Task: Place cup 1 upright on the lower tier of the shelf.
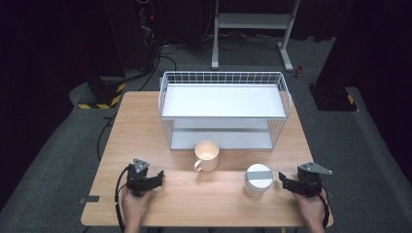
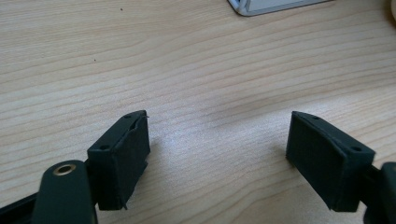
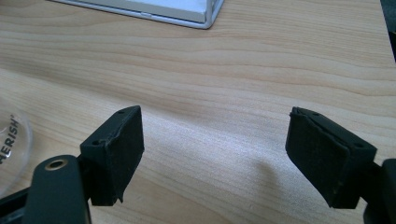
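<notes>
Both tools (image 1: 158, 175) (image 1: 283, 179) agape; jar (image 1: 258, 179) beside right, mug (image 1: 207, 155) before rack (image 1: 223, 110).

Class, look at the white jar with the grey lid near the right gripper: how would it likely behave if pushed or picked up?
The jar stands upright on a broad flat base, so a low push would probably slide it across the table, not tip it. Its clear wall looks smooth, so pads may slip. Squat, so likely stable.

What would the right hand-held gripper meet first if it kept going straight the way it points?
Probably only bare wooden table; the open right hand-held gripper seems aimed past the white wire rack's corner. The clear lidded jar sits off to its side. Depth is uncertain.
</notes>
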Demonstrator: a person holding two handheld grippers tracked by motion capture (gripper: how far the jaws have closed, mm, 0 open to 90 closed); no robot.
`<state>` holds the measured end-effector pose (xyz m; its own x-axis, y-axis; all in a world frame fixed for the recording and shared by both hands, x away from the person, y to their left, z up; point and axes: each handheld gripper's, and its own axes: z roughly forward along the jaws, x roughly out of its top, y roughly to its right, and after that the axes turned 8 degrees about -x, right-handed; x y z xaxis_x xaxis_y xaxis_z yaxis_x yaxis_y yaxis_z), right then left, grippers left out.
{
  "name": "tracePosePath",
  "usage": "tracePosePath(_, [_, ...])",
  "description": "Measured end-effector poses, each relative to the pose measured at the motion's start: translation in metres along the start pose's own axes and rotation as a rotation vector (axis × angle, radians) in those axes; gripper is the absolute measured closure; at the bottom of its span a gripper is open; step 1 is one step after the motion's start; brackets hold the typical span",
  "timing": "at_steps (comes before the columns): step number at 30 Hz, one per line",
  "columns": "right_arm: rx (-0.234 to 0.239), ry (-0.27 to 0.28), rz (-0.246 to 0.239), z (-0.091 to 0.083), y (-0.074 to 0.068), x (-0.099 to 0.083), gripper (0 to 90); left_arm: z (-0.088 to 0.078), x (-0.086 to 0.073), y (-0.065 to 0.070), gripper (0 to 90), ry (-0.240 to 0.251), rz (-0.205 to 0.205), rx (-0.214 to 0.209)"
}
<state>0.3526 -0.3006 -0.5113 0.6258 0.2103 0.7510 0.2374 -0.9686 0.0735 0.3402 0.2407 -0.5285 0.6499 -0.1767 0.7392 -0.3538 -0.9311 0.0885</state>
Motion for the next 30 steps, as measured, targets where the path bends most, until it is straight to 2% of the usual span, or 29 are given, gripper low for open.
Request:
tracePosePath(11, [0.038, 0.01, 0.016, -0.011, -0.001, -0.005, 20.9, 0.0, 0.0, 0.0, 21.6, 0.0, -0.001, 0.0])
tracePosePath(17, [0.056, 0.02, -0.004, -0.017, -0.009, -0.01, 22.0, 0.0, 0.0, 0.0, 21.5, 0.002, 0.003, 0.003])
tracePosePath(22, [0.086, 0.023, 0.015, -0.025, -0.013, -0.013, 22.0, 0.0, 0.0, 0.0, 21.5, 0.002, 0.004, 0.003])
tracePosePath(26, [0.087, 0.023, 0.004, -0.029, -0.016, -0.014, 22.3, 0.0, 0.0, 0.0, 21.6, 0.002, 0.003, 0.002])
tracePosePath(30, [0.084, 0.044, -0.008, -0.032, -0.017, -0.018, 22.4, 0.0, 0.0, 0.0, 21.9, 0.003, 0.0, 0.001])
